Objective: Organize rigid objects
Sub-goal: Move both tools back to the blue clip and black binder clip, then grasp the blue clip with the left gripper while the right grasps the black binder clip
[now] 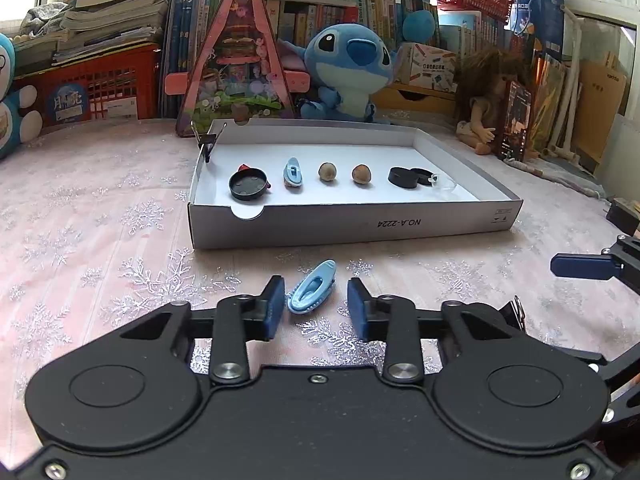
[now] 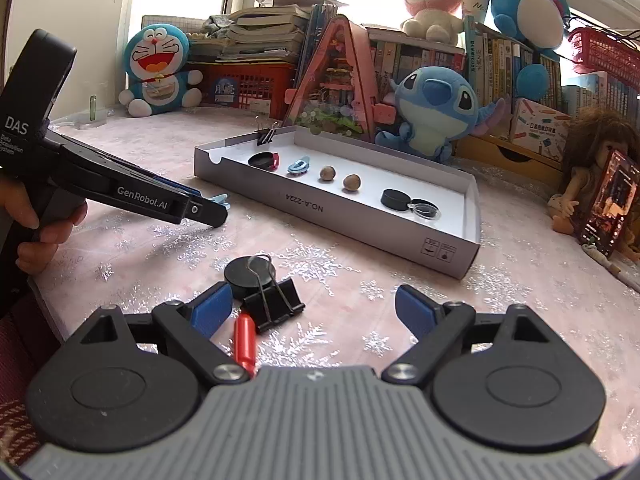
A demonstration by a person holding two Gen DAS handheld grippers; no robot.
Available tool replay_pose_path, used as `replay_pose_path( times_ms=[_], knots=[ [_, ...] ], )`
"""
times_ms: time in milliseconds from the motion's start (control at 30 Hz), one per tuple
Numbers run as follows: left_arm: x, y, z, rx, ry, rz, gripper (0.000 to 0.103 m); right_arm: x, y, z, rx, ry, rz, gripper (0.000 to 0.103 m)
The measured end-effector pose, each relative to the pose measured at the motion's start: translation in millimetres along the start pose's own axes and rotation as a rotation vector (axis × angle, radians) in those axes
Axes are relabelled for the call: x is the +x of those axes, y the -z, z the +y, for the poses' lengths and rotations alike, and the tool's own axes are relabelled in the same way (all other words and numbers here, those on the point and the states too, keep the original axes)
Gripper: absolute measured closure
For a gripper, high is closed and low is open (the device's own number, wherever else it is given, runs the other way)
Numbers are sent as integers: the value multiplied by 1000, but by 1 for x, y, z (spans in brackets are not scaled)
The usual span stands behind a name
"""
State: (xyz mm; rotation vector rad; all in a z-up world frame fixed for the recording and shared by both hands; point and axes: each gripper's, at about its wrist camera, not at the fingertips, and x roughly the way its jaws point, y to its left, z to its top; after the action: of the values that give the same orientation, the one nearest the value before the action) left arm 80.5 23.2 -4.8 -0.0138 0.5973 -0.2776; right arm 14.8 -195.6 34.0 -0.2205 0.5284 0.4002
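Left gripper (image 1: 316,306) spread around small light-blue plastic clip (image 1: 310,292) on snowflake tablecloth (image 1: 100,240), left pad touching. Right gripper (image 2: 312,310) spread wide, black metal binder clip (image 2: 274,304) between fingers.

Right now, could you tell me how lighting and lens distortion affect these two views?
Left wrist view: backlit windows blow out the top, the white box edges bow from fisheye, yet the blue clip between the left gripper stays sharp. Right wrist view: window glare behind, the binder clip near the right gripper is clear.
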Motion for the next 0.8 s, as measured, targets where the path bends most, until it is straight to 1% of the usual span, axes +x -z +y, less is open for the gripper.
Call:
replay_pose_path(
  times_ms=[167, 267, 400, 667, 800],
  knots=[
    [2, -1, -2, 3, -4, 0, 71, 5, -4, -5, 39, 21, -6, 10],
    [3, 0, -3, 7, -14, -6, 71, 12, -8, -5, 41, 62, 2, 13],
    [3, 2, -5, 27, -23, -15, 71, 19, -9, -11, 73, 91, 17, 17],
    [4, 2, -6, 28, -25, -17, 71, 36, -11, -30, 192, 109, 68, 25],
    [3, 3, -7, 31, -27, -17, 71, 38, -9, -30, 196, 115, 75, 26]
  ],
)
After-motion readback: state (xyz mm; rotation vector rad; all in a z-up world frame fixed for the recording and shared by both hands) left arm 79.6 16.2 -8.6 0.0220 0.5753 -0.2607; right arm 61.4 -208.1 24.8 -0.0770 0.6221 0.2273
